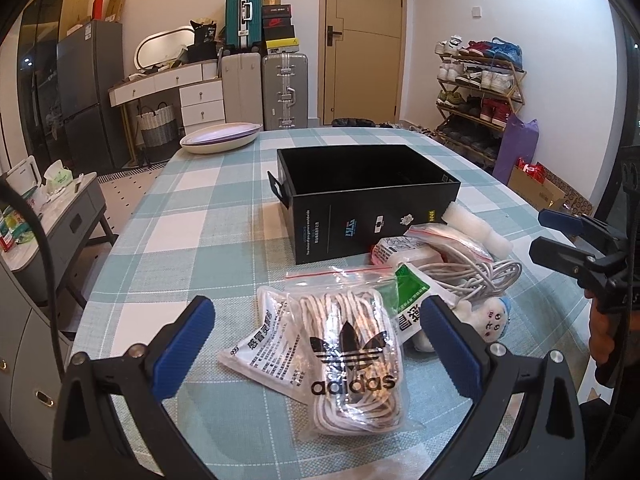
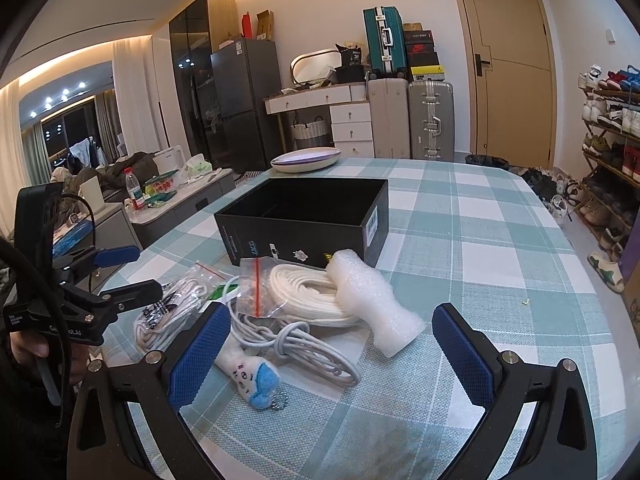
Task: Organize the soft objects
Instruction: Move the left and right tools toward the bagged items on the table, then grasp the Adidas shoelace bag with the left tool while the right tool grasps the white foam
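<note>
Black cardboard box (image 1: 368, 204) sits open beyond both my wide-open grippers, left gripper (image 1: 316, 334) and right gripper (image 2: 332, 344); nothing visible inside, laces bagged (image 1: 356, 356) between left fingers.

Each black gripper (image 1: 316, 328) (image 2: 330, 336) has ribbed blue pads and silver screws.

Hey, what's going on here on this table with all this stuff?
A person holds a gripper in each hand over a checked tablecloth. Both the left gripper and the right gripper are open and hold nothing. An empty black box waits behind a loose pile: a bag of Adidas shoelaces, a white cable, a foam piece and a small plush keychain. Nothing is sorted yet.
</note>
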